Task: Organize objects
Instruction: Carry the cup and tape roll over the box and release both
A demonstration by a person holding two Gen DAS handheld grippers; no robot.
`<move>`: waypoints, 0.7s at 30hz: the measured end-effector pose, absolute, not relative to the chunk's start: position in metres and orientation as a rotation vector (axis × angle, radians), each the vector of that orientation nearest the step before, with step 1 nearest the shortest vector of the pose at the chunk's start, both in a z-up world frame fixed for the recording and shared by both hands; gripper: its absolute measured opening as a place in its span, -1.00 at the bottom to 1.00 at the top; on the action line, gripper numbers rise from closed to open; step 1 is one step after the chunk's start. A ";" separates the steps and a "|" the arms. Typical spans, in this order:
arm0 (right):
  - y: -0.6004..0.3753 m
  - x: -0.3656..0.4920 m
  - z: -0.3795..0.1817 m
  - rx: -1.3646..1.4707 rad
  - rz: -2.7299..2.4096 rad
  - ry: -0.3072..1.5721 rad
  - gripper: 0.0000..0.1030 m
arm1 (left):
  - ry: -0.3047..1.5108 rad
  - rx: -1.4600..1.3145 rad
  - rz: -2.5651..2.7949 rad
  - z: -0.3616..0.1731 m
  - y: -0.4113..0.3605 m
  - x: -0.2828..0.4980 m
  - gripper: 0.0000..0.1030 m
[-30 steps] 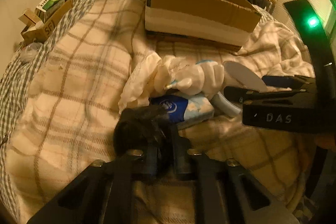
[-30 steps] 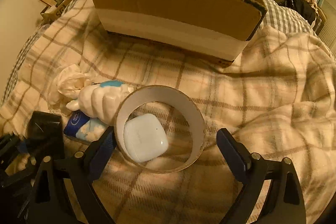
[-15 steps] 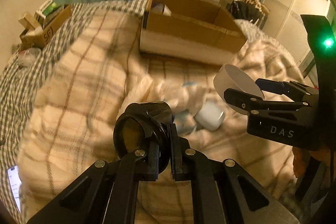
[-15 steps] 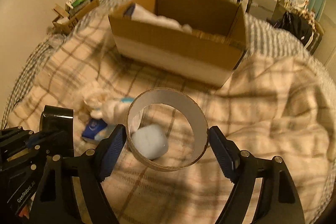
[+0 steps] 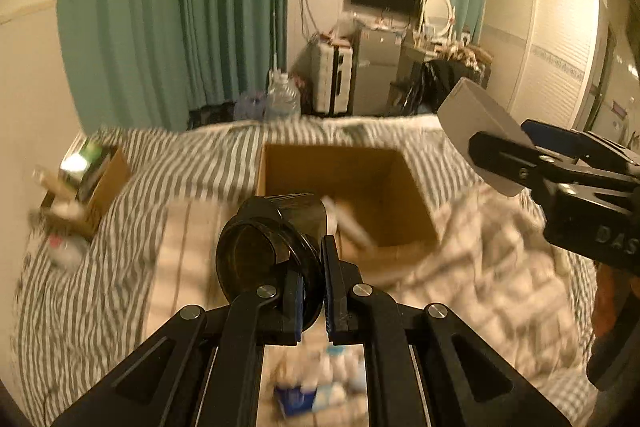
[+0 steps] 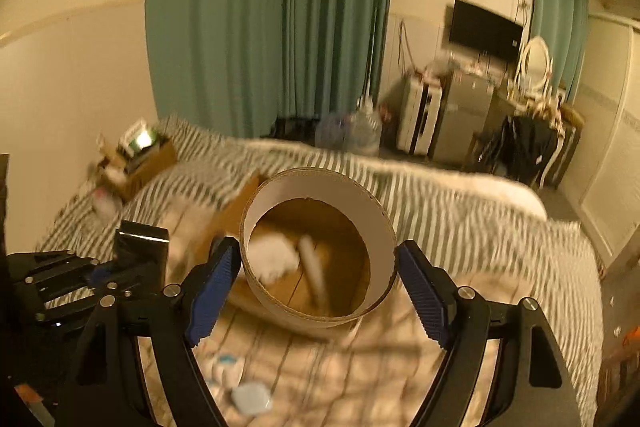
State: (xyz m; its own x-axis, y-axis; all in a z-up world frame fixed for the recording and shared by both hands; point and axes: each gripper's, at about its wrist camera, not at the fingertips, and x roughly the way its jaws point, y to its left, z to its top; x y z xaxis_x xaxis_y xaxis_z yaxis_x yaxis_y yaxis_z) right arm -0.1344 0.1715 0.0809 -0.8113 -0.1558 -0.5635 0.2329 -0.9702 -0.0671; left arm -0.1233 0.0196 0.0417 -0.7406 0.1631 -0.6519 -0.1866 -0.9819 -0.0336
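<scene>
My left gripper (image 5: 311, 291) is shut on the rim of a black tape roll (image 5: 269, 247) and holds it in the air before the open cardboard box (image 5: 400, 195) on the bed. My right gripper (image 6: 318, 287) is shut on a wide white cardboard ring (image 6: 320, 247), also lifted, and shows at the right of the left wrist view (image 5: 516, 151) with the ring (image 5: 476, 131). Through the ring I see the box floor (image 6: 340, 267) with white items inside. The black roll and left gripper (image 6: 96, 279) show at the left of the right wrist view.
A blue tissue pack (image 5: 300, 397), a white toy and a pale earbud case (image 6: 250, 399) lie on the plaid blanket (image 5: 480, 307) below. A small box of clutter (image 5: 88, 183) sits at the bed's left edge. Curtains, a TV and furniture stand beyond the bed.
Both grippers have risen from the blanket with their rolls and tilted up toward the box. The earbud case stays on the blanket below.
</scene>
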 end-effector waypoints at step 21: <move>0.203 -0.247 -0.005 0.919 -2.753 0.100 0.58 | 0.107 -1.133 2.672 -0.035 0.064 -0.236 -0.85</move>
State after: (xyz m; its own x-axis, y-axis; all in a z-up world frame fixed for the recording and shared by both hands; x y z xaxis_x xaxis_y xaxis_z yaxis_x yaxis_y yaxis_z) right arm -0.2466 0.2035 -0.0046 -0.7742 -0.2018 -0.5999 0.2447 -0.9695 0.0103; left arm -0.2363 0.0639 -0.0352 -0.6720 0.1877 -0.7164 -0.2444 -0.9694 -0.0247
